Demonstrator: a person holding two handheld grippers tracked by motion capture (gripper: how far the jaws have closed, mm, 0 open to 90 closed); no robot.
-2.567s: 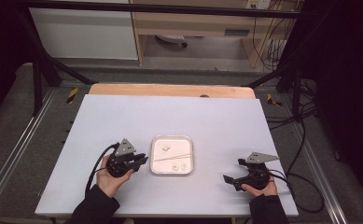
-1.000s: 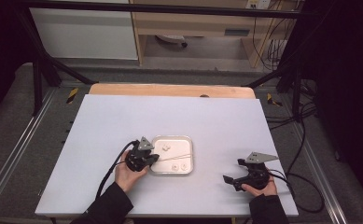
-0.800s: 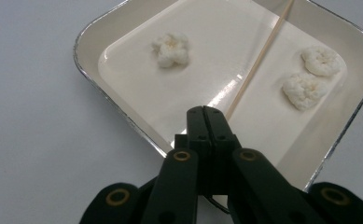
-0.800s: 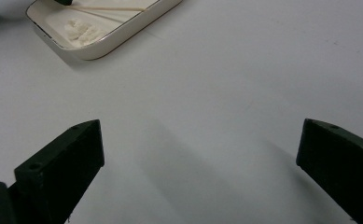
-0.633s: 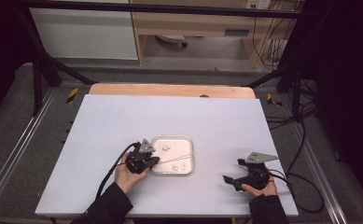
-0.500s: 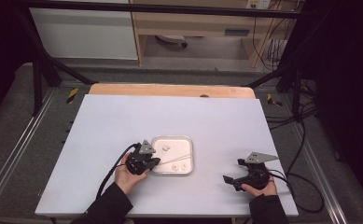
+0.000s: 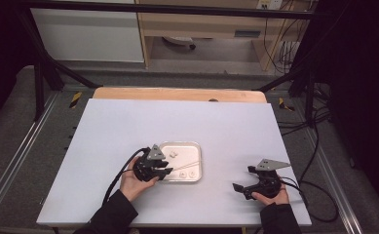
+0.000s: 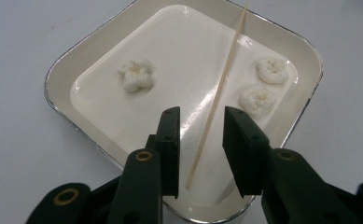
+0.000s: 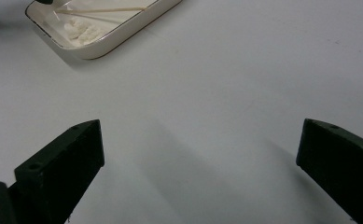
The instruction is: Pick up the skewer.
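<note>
**My left gripper is at the tray now**

My left gripper (image 8: 200, 149) has moved from the bare table over to the near edge of the tray (image 8: 62, 100). Its jaws have just been opening. Now there is a gap between them, and the thin wooden stick (image 8: 216, 100) lies in that gap. The pads do not touch it yet. The stick lies slanted in the tray, with one little white puff (image 8: 135, 74) on one side and two on the other. I think the next step is to squeeze the stick and lift it. My right gripper (image 7: 248, 187) rests on the table, well apart from the tray, with its jaws wide open and nothing in them.
</note>
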